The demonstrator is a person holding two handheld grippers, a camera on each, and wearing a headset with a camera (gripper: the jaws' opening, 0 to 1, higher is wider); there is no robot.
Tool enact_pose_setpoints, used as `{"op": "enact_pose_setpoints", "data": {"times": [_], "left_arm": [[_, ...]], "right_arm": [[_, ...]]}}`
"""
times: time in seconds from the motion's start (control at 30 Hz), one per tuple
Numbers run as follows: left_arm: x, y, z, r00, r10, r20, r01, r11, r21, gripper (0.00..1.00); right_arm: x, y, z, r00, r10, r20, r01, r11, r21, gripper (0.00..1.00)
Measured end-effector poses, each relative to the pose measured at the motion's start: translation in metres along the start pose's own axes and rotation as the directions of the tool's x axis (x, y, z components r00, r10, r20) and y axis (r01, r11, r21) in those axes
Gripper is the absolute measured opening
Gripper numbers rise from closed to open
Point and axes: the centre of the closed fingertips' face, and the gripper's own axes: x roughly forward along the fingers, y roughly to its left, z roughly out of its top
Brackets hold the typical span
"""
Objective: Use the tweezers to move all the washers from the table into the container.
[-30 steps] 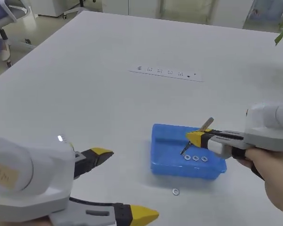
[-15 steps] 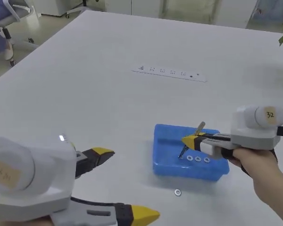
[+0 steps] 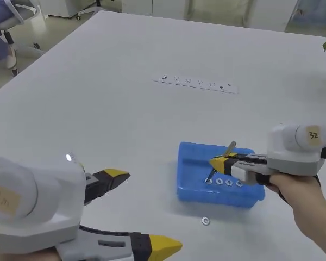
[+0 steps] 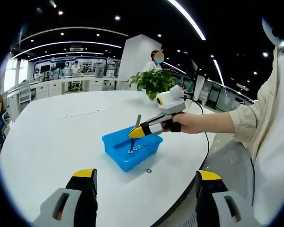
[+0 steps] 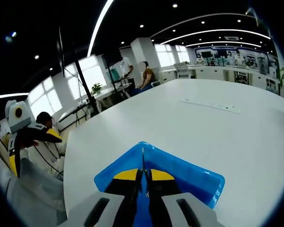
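Over the blue container [image 3: 217, 197] in the head view, the right gripper [image 3: 215, 162] has its yellow-tipped jaws pinched on the tweezers [image 3: 211, 175], gripping them partway along. The tweezers' long axis slants, with the blunt end up and to the right and the tips down and to the left inside the container, just beside the first of three washers [image 3: 229, 182] lying in a row on its floor. I cannot tell whether the tips grip anything. A fourth washer [image 3: 206, 221] lies on the white table [image 3: 125, 119] just in front of the container, and a power strip [image 3: 195, 84] lies farther back. The left gripper [image 3: 140, 211] hangs low and near, well apart from the container, with its jaws spread wide and nothing between them. Seen from the left gripper view, that gripper's [image 4: 146, 176] own jaws stand wide apart around bare table; beyond them lie the lone washer [image 4: 148, 170] and the container [image 4: 132, 163], where the right gripper [image 4: 135, 134] holds the tweezers [image 4: 138, 119] steeply, tips down among the washers [image 4: 136, 147]. A potted plant [image 4: 154, 82] stands behind. Along the right gripper view, that gripper's [image 5: 144, 177] jaws sit nearly together, clamping the tweezers [image 5: 143, 163], whose thin tips point straight ahead over the container [image 5: 213, 177].
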Motion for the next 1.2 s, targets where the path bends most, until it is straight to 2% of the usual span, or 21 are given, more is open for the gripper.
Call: {"op": "enact_pose_setpoints", "data": {"times": [0.3, 0.47, 0.6, 0.67, 0.87, 0.97, 1.07, 1.2], "left_arm": [[0.001, -0.001, -0.001, 1.0, -0.005, -0.005, 0.005, 1.0, -0.001, 0.87], [0.004, -0.003, -0.001, 0.9999, -0.014, -0.007, 0.014, 1.0, 0.002, 0.87], [0.005, -0.004, 0.0, 0.9998, -0.019, -0.008, 0.019, 1.0, 0.005, 0.87], [0.005, -0.004, 0.0, 0.9997, -0.022, -0.007, 0.022, 1.0, 0.005, 0.87], [0.005, -0.004, -0.001, 0.9996, -0.025, -0.01, 0.025, 1.0, 0.008, 0.87], [0.004, -0.004, -0.001, 0.9996, -0.024, -0.012, 0.024, 1.0, 0.009, 0.86], [0.004, -0.004, -0.002, 0.9996, -0.024, -0.014, 0.024, 1.0, 0.008, 0.86], [0.004, -0.004, -0.002, 0.9997, -0.023, -0.013, 0.023, 1.0, 0.008, 0.86]], "right_arm": [[-0.026, 0.018, 0.021, 0.9923, 0.016, 0.123, -0.015, 1.0, -0.004, 0.03], [-0.036, 0.03, 0.025, 0.988, 0.032, 0.151, -0.033, 0.999, 0.004, 0.03], [-0.039, 0.045, 0.026, 0.9821, 0.08, 0.17, -0.084, 0.996, 0.017, 0.03], [-0.038, 0.052, 0.022, 0.9807, 0.107, 0.164, -0.113, 0.993, 0.028, 0.03], [-0.032, 0.064, -0.006, 0.9836, 0.157, 0.088, -0.163, 0.985, 0.057, 0.03], [-0.029, 0.066, -0.022, 0.9871, 0.156, 0.035, -0.158, 0.986, 0.05, 0.03], [-0.026, 0.063, -0.037, 0.9907, 0.134, -0.019, -0.134, 0.991, 0.026, 0.03], [-0.024, 0.06, -0.046, 0.9899, 0.133, -0.051, -0.132, 0.991, 0.007, 0.03]]}}
